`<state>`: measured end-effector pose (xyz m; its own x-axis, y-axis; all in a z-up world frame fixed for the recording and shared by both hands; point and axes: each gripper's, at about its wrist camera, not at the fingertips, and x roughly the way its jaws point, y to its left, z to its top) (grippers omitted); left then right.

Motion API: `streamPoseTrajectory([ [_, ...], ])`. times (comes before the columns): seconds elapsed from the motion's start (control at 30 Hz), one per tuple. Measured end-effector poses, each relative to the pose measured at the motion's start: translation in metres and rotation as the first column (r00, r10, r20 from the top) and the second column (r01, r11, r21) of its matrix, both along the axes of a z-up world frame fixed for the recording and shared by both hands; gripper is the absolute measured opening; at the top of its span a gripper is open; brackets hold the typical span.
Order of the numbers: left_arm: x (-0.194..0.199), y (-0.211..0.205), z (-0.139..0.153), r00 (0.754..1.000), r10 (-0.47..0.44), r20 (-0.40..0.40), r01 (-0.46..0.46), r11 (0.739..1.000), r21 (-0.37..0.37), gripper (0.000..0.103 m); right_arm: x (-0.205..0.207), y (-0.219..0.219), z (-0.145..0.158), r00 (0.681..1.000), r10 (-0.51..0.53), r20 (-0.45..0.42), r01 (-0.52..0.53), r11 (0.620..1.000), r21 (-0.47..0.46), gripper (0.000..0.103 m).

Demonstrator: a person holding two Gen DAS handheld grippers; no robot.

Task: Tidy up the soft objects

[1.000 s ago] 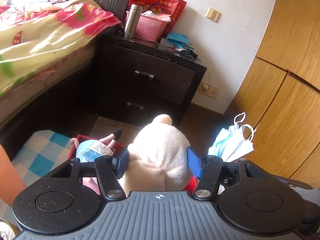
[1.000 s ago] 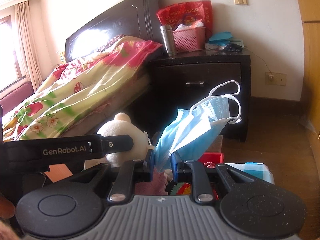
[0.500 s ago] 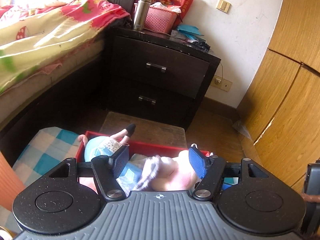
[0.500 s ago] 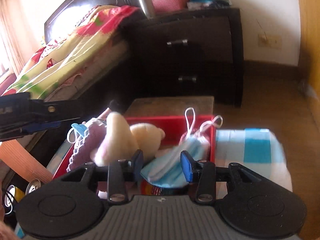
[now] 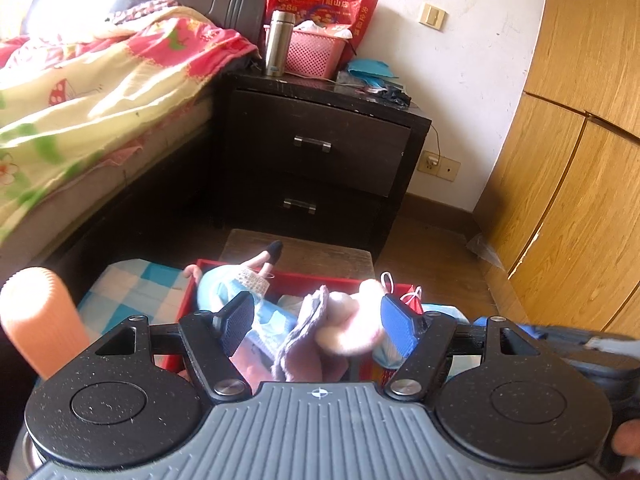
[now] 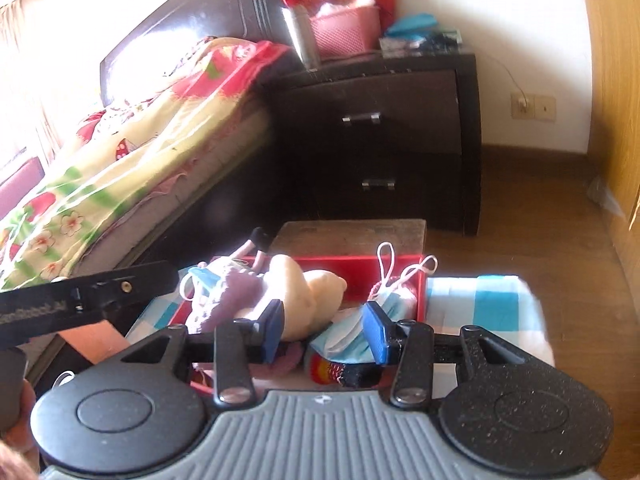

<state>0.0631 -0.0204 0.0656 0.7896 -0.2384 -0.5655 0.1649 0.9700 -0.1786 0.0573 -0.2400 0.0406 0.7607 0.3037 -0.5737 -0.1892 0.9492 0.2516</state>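
hovering over a red box (image 6: 390,270) that sits on a blue-and-white checked cloth (image 6: 486,304), both tongs stand released above the soft things already inside it. the left gripper (image 5: 316,322) has its jaws opening, well apart, with the cream plush toy (image 5: 348,326) seen between them but lying down in the box, its pads not pressing on it. the right gripper (image 6: 324,330) has its jaws parted and clear of the blue face masks (image 6: 348,334), which rest against the right wall of the box with their white ear loops sticking up over the rim. in the right wrist view the plush toy lies in the middle of the box, with a purple knitted piece (image 6: 224,296) to its left and a doll (image 6: 250,258) at the far left corner, its dark-shoed leg poking up past the far rim. the left gripper's black body crosses the left edge of that view. just beyond the box stands a low wooden stool (image 6: 352,236), then a dark nightstand (image 6: 396,136) carrying a pink basket (image 6: 346,32) and a steel flask (image 5: 279,42), with a bed (image 5: 88,92) to the left.
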Motion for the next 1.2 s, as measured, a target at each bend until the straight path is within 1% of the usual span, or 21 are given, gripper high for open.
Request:
streamPoseTrajectory([
  [0.17,-0.017,0.002,0.003,1.000,0.008,0.005,-0.008,1.000,0.022,0.072,-0.018,0.000,0.014,0.999,-0.017,0.028,0.017,1.000,-0.010,0.022],
  [0.37,-0.040,0.001,0.007,0.999,0.003,0.034,-0.005,0.998,0.069,0.076,-0.042,0.003,0.023,0.999,-0.012,0.053,0.014,0.999,-0.038,0.023],
  [0.77,-0.076,0.004,0.008,0.999,-0.018,0.050,0.012,0.994,0.104,0.078,-0.090,0.007,0.027,0.997,-0.003,0.081,0.006,1.000,-0.031,0.026],
  [0.87,-0.084,0.005,0.006,0.998,-0.027,0.049,0.021,0.992,0.122,0.079,-0.099,0.010,0.029,0.996,0.008,0.091,-0.005,0.999,-0.032,0.026],
  [1.2,-0.103,0.007,0.000,0.999,-0.035,0.037,0.029,0.991,0.131,0.079,-0.119,0.008,0.027,0.996,0.011,0.085,-0.009,1.000,-0.027,0.027],
])
